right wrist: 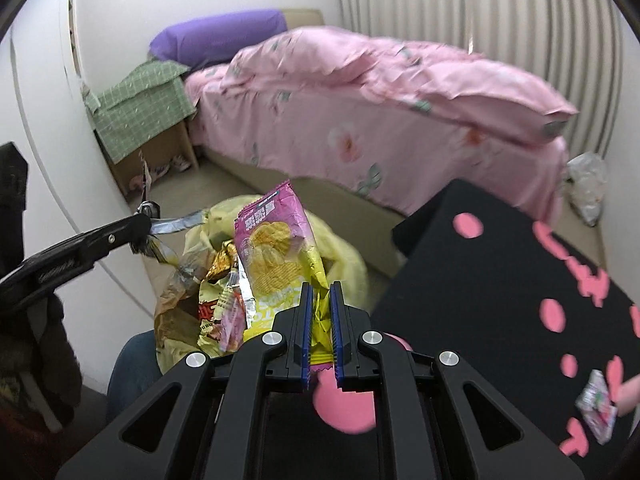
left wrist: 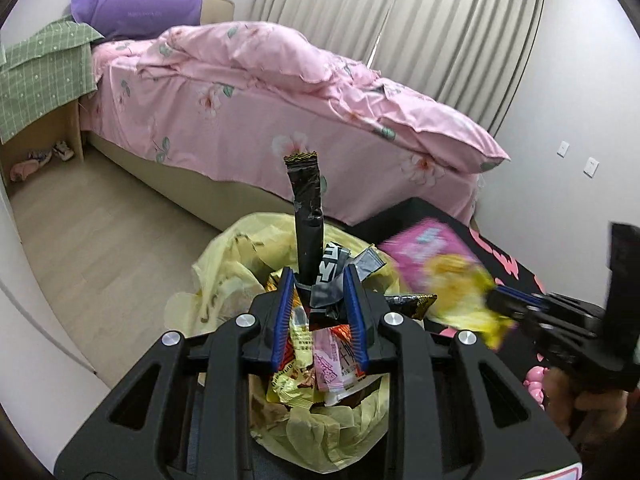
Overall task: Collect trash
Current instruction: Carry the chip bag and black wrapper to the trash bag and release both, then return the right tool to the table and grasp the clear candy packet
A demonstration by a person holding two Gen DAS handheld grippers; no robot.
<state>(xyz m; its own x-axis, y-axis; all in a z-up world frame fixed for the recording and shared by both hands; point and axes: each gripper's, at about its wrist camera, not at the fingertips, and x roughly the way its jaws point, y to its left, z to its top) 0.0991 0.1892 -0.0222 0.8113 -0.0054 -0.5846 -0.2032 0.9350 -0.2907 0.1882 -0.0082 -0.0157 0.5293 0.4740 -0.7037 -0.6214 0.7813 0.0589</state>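
Right wrist view: my right gripper (right wrist: 320, 312) had its jaws clamped on the chip bag (right wrist: 276, 252), beside the yellow bin (right wrist: 344, 264). My left gripper (left wrist: 320, 300) pinched wrappers (left wrist: 307, 216) over it. Best to centre both above the opening before releasing.

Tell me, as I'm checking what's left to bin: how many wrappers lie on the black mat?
1: a small crumpled wrapper near the mat's right edge in the right wrist view. Others may lie out of view.

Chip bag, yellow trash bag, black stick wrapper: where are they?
chip bag (right wrist: 276, 248), right wrist view, printed front.
yellow trash bag (left wrist: 224, 264), left wrist view, left rim.
black stick wrapper (left wrist: 306, 208), left wrist view, mid-length.
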